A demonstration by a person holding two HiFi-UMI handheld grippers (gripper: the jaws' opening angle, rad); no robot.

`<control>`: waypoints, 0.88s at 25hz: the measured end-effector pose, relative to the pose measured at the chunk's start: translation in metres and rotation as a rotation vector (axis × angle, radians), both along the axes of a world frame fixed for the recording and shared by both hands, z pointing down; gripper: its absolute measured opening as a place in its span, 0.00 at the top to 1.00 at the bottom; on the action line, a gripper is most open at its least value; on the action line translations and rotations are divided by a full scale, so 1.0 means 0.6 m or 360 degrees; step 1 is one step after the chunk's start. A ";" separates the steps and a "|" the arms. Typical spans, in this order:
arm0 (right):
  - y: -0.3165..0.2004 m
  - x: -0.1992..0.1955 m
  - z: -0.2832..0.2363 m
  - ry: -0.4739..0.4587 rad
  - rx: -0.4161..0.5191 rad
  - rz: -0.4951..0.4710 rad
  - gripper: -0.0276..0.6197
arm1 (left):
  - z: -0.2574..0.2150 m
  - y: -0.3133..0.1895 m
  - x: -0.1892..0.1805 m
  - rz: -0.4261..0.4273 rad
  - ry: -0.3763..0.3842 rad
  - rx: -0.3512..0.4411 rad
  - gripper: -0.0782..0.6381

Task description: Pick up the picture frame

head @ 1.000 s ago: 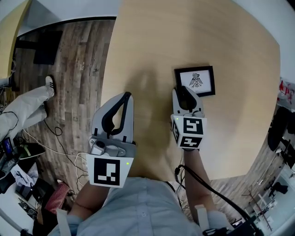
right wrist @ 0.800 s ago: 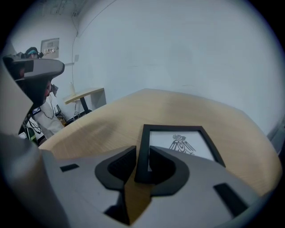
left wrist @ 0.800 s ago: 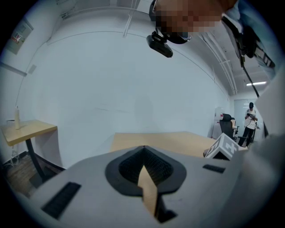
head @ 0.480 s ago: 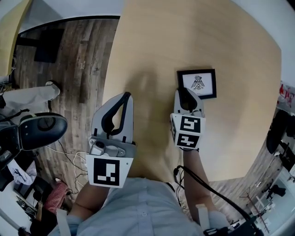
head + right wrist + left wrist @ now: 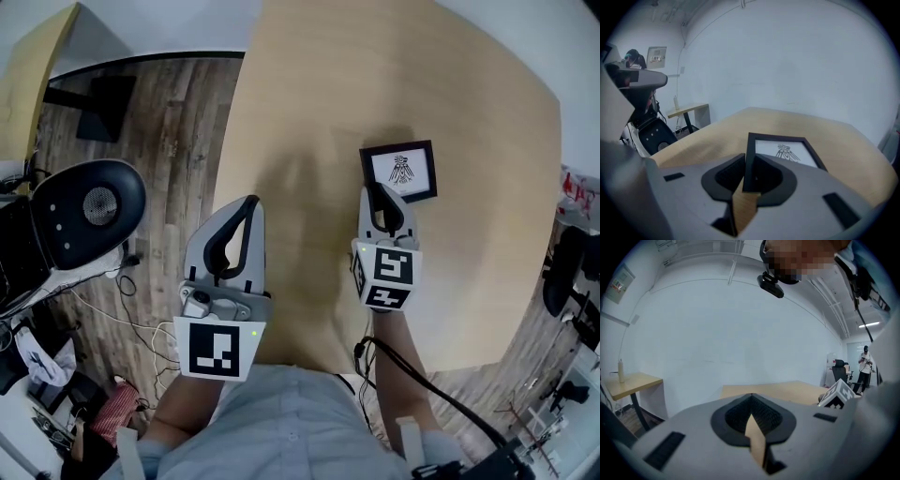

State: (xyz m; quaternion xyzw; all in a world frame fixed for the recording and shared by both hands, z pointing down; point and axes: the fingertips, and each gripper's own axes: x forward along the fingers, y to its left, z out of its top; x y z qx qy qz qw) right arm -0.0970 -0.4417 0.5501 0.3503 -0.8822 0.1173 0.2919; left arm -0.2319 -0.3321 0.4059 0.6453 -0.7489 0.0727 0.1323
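Two claws show in the head view, both held over the near part of a pale wooden desk. The right claw is clenched on the picture frame, which lies toward 2 o'clock of that view, on the desk's right half. The claw's tips cover the frame's near-left corner.

The right gripper view shows the grip plainly. The frame's black left rail runs down between the two dark pads, and its lowest corner is hidden behind them. I cannot tell whether the frame rests flat on the desk or is raised off it.

The left claw hangs at 9 o'clock of the right one, well apart from the frame. Its jaws are pressed together at the tips with nothing gripped. In its own view only a sliver of desk shows through the slit between them.

The frame is a thin black rectangle around a white sheet, with a small dark bird-like drawing at its middle.

A black office chair stands on the wood floor at 9 o'clock, partly cut off by the picture's left edge. The person's light shirt fills 6 o'clock and is cut off by the lower edge. A black cable trails from the right hand toward 5 o'clock.
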 end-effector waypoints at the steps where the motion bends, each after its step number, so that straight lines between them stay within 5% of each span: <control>1: 0.001 -0.001 -0.009 -0.0027 0.0022 -0.0001 0.86 | -0.003 0.002 0.002 0.0003 -0.0006 0.0012 0.89; 14: 0.036 0.087 -0.273 -0.0365 0.0436 0.0077 0.86 | -0.142 0.039 0.081 0.0047 -0.0133 0.0285 0.89; 22: 0.161 0.178 -0.441 -0.0575 0.0726 0.0051 0.86 | -0.229 0.124 0.182 0.0113 -0.0184 0.0493 0.89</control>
